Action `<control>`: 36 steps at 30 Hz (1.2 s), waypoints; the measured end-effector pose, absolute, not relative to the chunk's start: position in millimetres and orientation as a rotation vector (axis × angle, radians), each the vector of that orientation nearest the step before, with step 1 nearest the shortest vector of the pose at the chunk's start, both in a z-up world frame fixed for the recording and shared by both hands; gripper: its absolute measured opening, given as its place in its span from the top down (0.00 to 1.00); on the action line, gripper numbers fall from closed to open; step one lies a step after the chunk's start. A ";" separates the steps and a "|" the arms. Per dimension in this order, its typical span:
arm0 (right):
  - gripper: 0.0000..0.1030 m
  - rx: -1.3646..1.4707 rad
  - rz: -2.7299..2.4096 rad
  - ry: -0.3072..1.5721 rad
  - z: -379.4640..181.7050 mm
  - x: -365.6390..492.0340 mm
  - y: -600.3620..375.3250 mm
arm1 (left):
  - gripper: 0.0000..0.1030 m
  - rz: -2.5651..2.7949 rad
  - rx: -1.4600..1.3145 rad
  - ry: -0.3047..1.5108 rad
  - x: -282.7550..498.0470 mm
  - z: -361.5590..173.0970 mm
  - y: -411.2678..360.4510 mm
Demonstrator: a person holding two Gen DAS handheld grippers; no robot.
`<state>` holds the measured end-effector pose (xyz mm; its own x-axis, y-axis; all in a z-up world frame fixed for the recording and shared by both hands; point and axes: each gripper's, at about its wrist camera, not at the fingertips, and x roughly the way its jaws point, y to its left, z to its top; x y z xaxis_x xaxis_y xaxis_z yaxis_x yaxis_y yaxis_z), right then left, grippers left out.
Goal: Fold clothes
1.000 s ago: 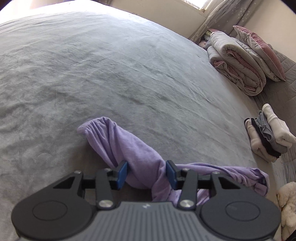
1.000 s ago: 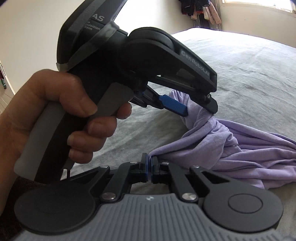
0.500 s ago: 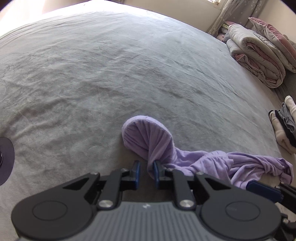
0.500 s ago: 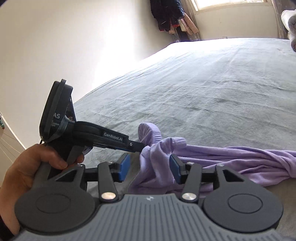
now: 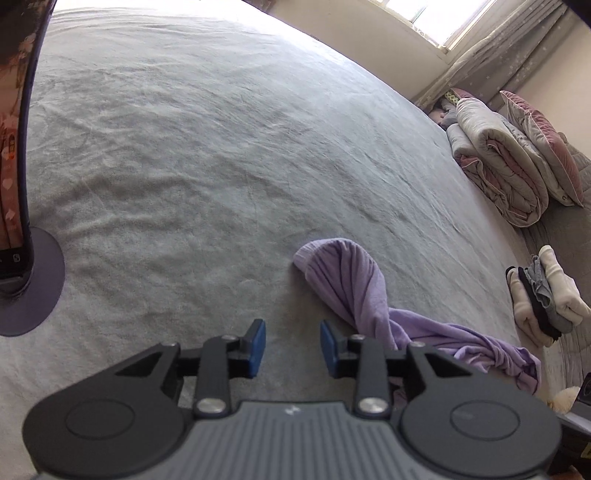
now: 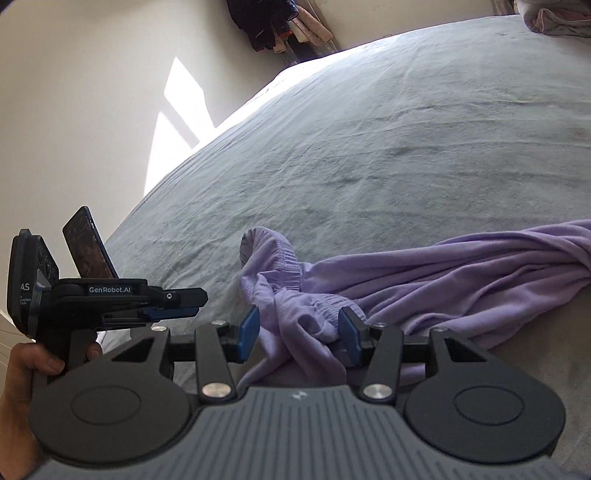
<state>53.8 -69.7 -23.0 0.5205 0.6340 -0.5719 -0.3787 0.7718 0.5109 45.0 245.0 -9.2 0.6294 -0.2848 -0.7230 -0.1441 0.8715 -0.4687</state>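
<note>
A lilac garment [image 5: 351,288] lies twisted and bunched on the grey bed cover [image 5: 221,166]. My left gripper [image 5: 292,345] stands just left of it, its jaws opening, with only bed cover between the blue pads. In the right wrist view the garment [image 6: 443,273] stretches off to the right, its gathered elastic edge toward me. My right gripper [image 6: 298,334] straddles that bunched end, jaws apart, the cloth loose between the pads. The left gripper [image 6: 184,306] shows there at the left, held by a hand [image 6: 37,362].
A phone [image 5: 14,147] on a round-based stand [image 5: 33,291] stands at the bed's left. A rolled quilt [image 5: 498,166], a pillow [image 5: 543,147] and a stack of folded clothes [image 5: 543,299] sit on the right. Clothes [image 6: 266,22] hang by the far wall.
My left gripper let go of the lilac cloth and slid left off it. My right gripper went from shut on the cloth to open, with the cloth still between its jaws.
</note>
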 end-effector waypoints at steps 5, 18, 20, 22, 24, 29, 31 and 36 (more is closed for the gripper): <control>0.50 0.364 0.608 0.846 -29.6 57.0 -73.3 | 0.61 -0.115 -0.552 0.914 51.3 -10.9 237.0; 0.90 0.171 0.832 0.769 -21.1 21.3 -25.5 | 0.40 -0.179 -0.574 0.932 60.2 -10.5 215.2; 0.90 0.125 0.888 0.762 -20.6 12.8 -15.4 | 0.40 -0.172 -0.580 0.925 59.3 -9.7 217.7; 0.90 0.077 0.947 0.763 -23.3 4.0 -5.2 | 0.40 -0.164 -0.579 0.921 59.1 -9.2 219.7; 0.91 0.027 0.986 0.780 -28.5 -3.4 4.1 | 0.40 -0.156 -0.575 0.919 59.2 -8.9 221.0; 0.91 -0.081 1.027 0.827 -38.2 -14.6 20.2 | 0.40 -0.153 -0.567 0.911 61.0 -8.6 215.5; 0.85 -0.063 1.014 0.835 -34.8 -10.4 14.6 | 0.40 -0.162 -0.553 0.903 62.7 -8.1 211.1; 0.54 0.013 0.963 0.809 -15.5 6.0 -14.9 | 0.40 -0.191 -0.506 0.904 76.2 -8.0 188.9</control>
<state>6.0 -14.9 -15.5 0.3082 0.7331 -0.6063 -0.7239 0.5942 0.3505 76.2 188.9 -8.0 0.6113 -0.3658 -0.7018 -0.0504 0.8669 -0.4959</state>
